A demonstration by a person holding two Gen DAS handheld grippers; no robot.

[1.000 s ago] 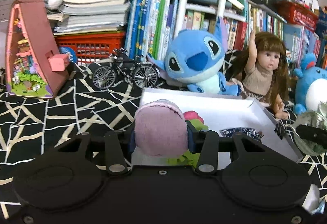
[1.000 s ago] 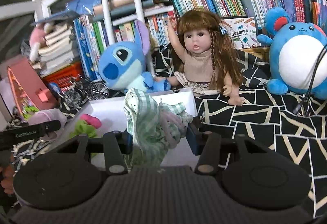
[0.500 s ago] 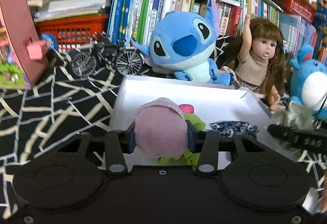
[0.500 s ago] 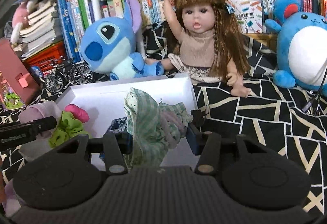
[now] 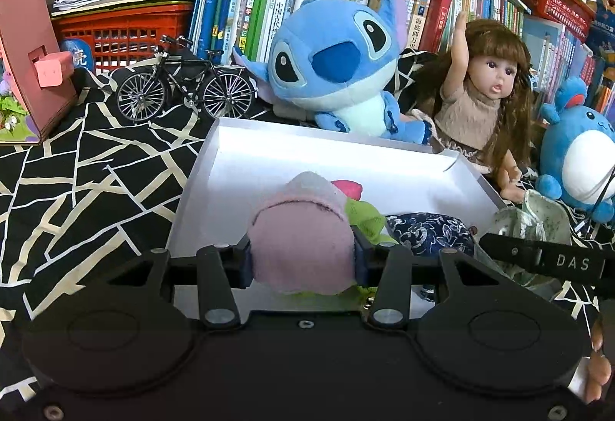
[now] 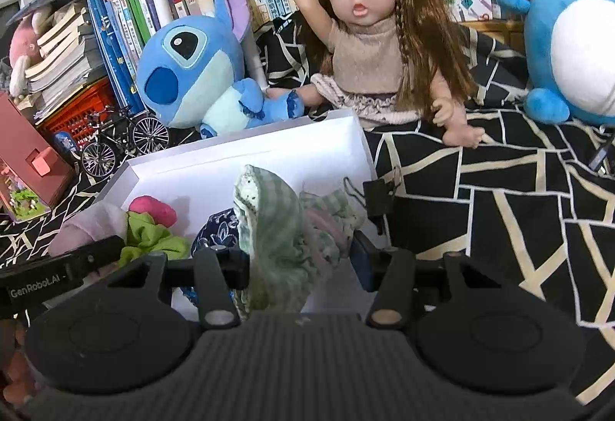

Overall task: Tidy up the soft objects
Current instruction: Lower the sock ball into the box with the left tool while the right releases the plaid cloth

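My left gripper [image 5: 301, 259] is shut on a pink cloth roll [image 5: 301, 244], held over the near left part of the white box [image 5: 292, 159]. My right gripper [image 6: 301, 257] is shut on a green checked cloth bundle [image 6: 276, 229], held over the box's near right part [image 6: 246, 171]. Inside the box lie a green cloth [image 6: 148, 238], a bright pink piece [image 6: 153, 209] and a dark blue patterned cloth [image 5: 426, 232]. The right gripper and its green bundle also show in the left wrist view [image 5: 530, 221]. The pink roll shows at the left of the right wrist view [image 6: 88, 229].
A blue Stitch plush [image 5: 338, 67], a doll [image 5: 484, 94] and a blue round plush [image 5: 580, 156] sit behind the box. A toy bicycle [image 5: 184, 87], a red basket [image 5: 123, 33], a pink house model [image 5: 27, 44] and bookshelves stand at the back. A black binder clip [image 6: 378, 198] is on the box's right edge.
Both grippers have moved forward toward the white box with their cloths, so the box and toys look larger. Both grips are unchanged.
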